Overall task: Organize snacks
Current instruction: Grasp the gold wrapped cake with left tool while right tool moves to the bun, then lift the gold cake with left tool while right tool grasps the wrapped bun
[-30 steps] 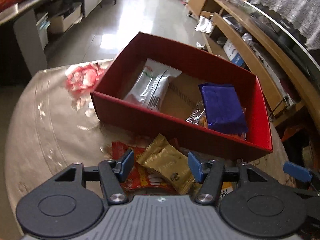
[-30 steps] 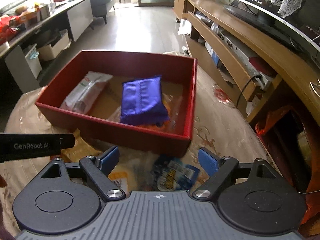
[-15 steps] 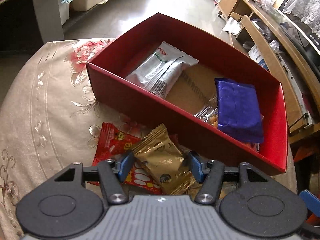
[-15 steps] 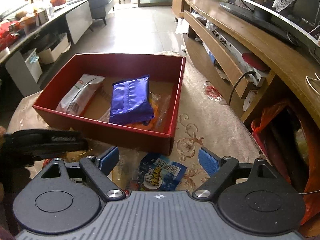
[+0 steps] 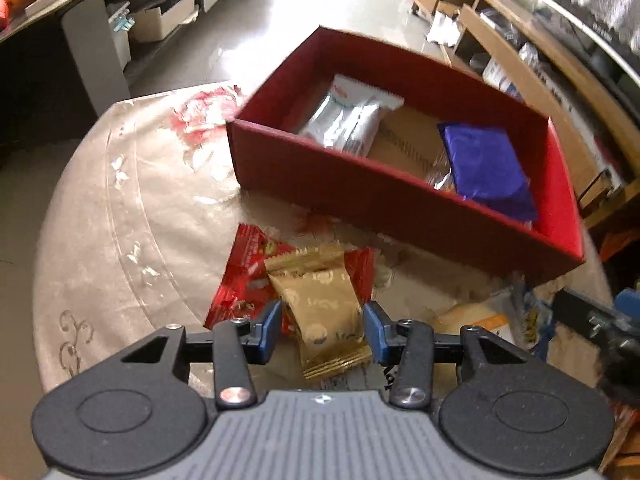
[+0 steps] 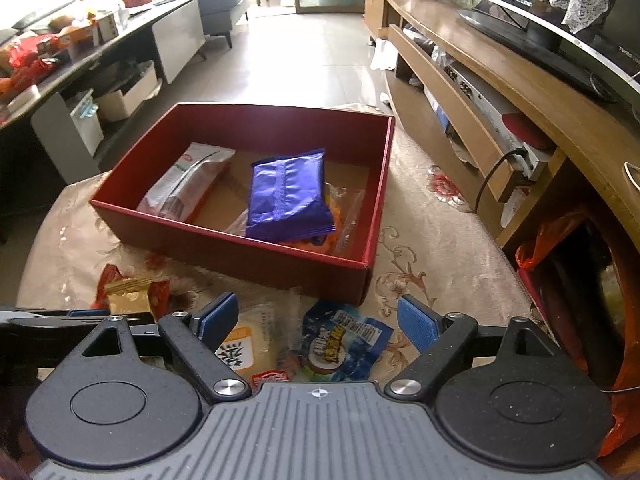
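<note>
**Op:** Living-room scene, table (image 5: 120, 208) under a beige floral cloth. Nearest to me, left tongs (image 5: 320, 330) straddle the gold snack packet (image 5: 320, 300); the jaws have just been closing on it. Pads sit right at its edges, but I can't confirm they're pressing, so I'm calling it not yet clamped.

**Sup:** Orientation of the packet?

**Op:** Long axis runs along the tongs' pointing line, near crimp under the body, far crimp toward the red box (image 5: 400, 208). Jaws close across its short width, which is what I want. It lies on top of a red snack packet (image 5: 244, 276), so I might drag that one too.

**Sup:** Right side?

**Op:** Right tongs (image 6: 318, 320) are wide apart and hold nothing, hovering over a blue packet (image 6: 340, 344) and a pale packet with an orange label (image 6: 240, 348). Left hand is clearly the nearer one to the gold packet.

**Sup:** Target?

**Op:** Box sits just beyond the loose pile, ahead and slightly right of the left tongs. Already inside: white packet (image 6: 188, 188), purple packet (image 6: 288, 200).

**Sup:** View differences?

**Op:** Right view shows clear bags with orange snacks under the purple packet and the bare right end of the box floor; left view mostly hides those. Only the left view shows the pad-to-packet fit.
</note>
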The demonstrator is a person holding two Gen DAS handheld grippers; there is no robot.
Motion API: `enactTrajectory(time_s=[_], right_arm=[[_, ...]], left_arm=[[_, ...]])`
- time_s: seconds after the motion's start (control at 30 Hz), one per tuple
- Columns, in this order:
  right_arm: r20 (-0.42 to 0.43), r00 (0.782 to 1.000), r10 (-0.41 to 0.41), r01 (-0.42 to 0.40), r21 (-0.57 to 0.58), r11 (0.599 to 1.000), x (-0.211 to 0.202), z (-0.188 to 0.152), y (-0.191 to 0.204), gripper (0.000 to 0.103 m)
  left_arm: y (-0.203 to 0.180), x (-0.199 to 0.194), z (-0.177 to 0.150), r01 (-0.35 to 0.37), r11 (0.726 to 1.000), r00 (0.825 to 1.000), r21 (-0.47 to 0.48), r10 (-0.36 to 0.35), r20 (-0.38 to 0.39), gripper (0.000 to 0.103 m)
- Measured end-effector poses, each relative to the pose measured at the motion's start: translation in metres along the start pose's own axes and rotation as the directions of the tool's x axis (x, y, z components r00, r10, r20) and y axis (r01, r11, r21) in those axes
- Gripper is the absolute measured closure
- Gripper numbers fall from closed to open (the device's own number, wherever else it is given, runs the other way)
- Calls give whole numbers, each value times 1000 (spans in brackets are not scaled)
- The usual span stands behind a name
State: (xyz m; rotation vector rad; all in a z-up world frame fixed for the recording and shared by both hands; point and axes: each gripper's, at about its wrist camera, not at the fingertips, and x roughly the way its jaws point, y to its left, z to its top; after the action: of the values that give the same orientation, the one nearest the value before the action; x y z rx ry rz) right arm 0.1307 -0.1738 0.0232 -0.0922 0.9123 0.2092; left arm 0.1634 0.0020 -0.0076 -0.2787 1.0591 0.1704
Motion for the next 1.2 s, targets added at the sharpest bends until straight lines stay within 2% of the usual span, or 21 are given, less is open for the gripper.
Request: enactTrajectory(time_s=[0.1,0.3,0.4,0.5,0.63,0.87,1.2], right_arm=[[-4,1000,7,-7,-3,1000,0,-1,2,12],[-14,1000,-4,4,-2,1000,3,-1,1,12],[-21,1000,-9,9,-5,1000,5,-2,-1,12],[-31,999,-12,11,-12,1000,8,-2,-1,12],[-53,998,16,-16,6,1000,11,-3,2,12],[-102,993,65,-66,-8,998,21,-8,18,12],[-197,980,31,-50,-92,995,50,-17,42,12]], left_arm=[[-6,1,2,-23,1000,1000,-4,23,20,53],[-15,26,-2,-38,997,999,-65,37,-19,51],[-15,24,-6,-53,998,999,-13,53,1,59],[-5,19,-6,-37,999,999,-24,37,-12,62],[-3,9,-10,-29,999,1000,26,29,-1,62],[5,-10,-11,51,998,999,43,-51,-4,62],[23,5,-15,79,996,995,27,-77,-66,62]])
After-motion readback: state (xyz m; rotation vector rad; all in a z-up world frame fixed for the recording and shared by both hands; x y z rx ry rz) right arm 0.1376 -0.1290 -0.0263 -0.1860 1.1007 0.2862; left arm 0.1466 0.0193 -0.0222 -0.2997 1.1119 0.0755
